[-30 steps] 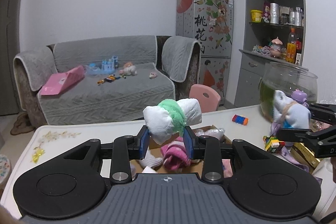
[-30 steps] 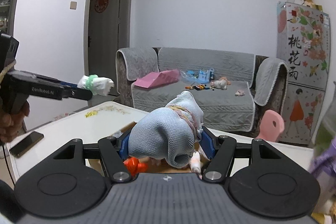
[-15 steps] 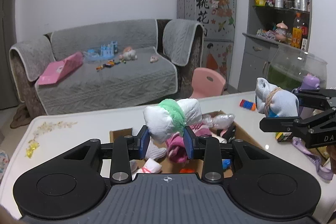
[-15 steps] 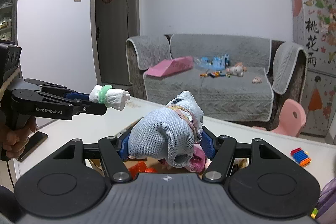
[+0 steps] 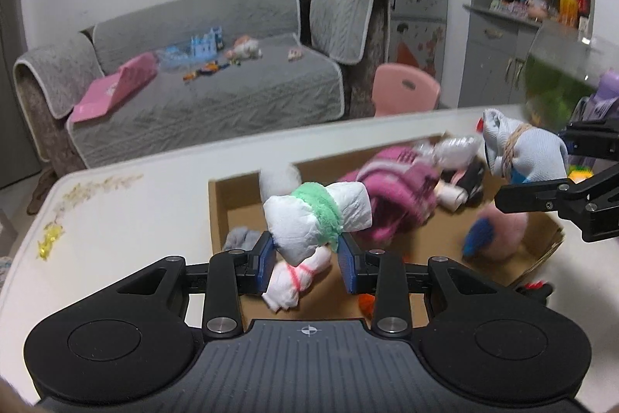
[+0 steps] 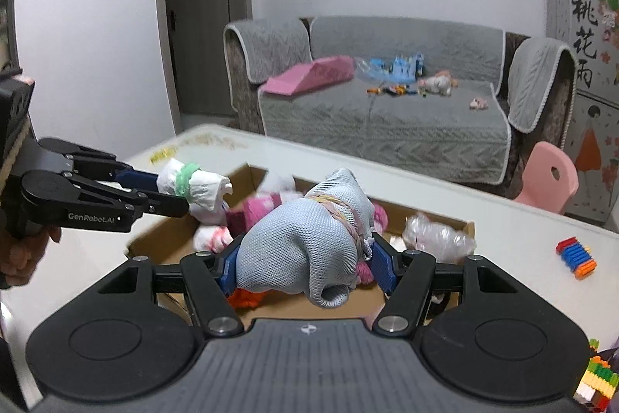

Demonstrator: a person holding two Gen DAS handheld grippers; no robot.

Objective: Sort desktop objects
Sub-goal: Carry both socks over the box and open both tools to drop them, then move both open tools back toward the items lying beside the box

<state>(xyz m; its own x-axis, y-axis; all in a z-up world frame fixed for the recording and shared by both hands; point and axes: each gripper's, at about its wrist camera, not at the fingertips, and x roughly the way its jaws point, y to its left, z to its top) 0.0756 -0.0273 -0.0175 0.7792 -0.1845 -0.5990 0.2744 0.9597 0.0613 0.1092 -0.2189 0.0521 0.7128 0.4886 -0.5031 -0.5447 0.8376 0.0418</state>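
Left wrist view: both tongs have sunk over the cardboard box (image 5: 220,204), left tongs (image 5: 305,258) clamping the green-banded white sock bundle (image 5: 317,215), right tongs (image 6: 305,264) gripping the grey-blue sock bundle (image 6: 301,250), ready for release.

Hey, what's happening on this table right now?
A person is sorting rolled socks with a handheld gripper in each hand. The left gripper is clamped on a white bundle with a green band; the right gripper grips a grey-blue bundle. Both hang over an open cardboard box already holding pink and white bundles, ready to drop in.
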